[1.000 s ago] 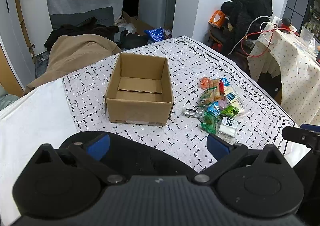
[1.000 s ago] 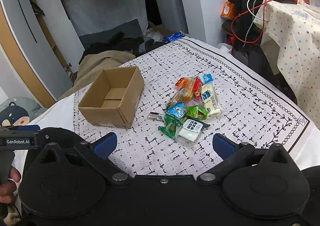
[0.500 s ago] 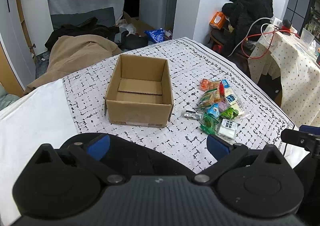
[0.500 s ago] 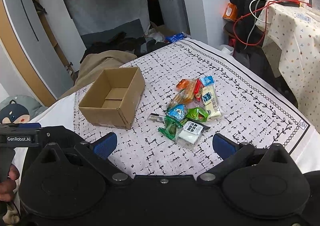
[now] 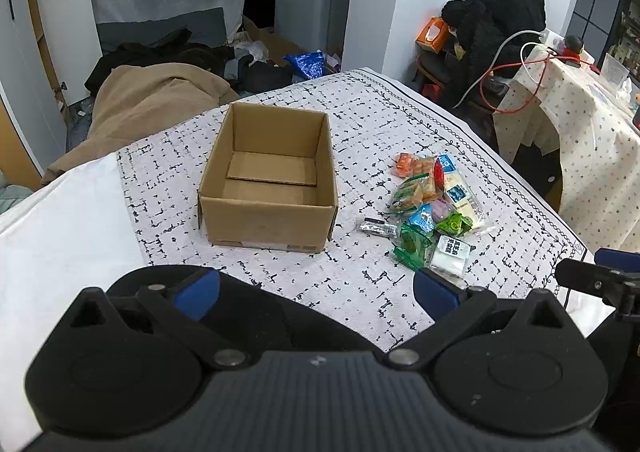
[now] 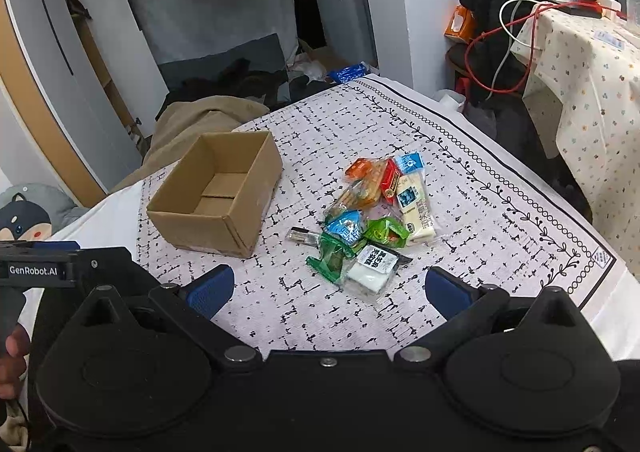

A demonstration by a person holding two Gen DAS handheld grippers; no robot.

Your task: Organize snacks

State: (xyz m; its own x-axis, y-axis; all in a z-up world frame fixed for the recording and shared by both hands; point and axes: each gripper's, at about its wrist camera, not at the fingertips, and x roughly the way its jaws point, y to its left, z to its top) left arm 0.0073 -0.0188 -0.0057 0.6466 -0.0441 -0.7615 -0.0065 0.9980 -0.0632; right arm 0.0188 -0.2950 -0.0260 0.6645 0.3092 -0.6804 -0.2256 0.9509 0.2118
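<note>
We hold left gripper (image 5: 316, 294) and right gripper (image 6: 328, 292) spread wide, gripping nothing; snack pile (image 6: 372, 220) sits beside cardboard box (image 6: 216, 192).

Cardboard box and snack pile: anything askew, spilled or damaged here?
Nothing stands out. The cardboard box sits upright, open and empty; the snack packets lie in a loose heap beside it on the patterned cloth, none visibly torn.

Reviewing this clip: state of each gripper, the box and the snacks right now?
left gripper: jaws open, holding nothing.
right gripper: jaws open, holding nothing.
cardboard box: upright, top open, no snacks inside.
snack pile: loose on the patterned cloth, beside the box, untouched.
</note>
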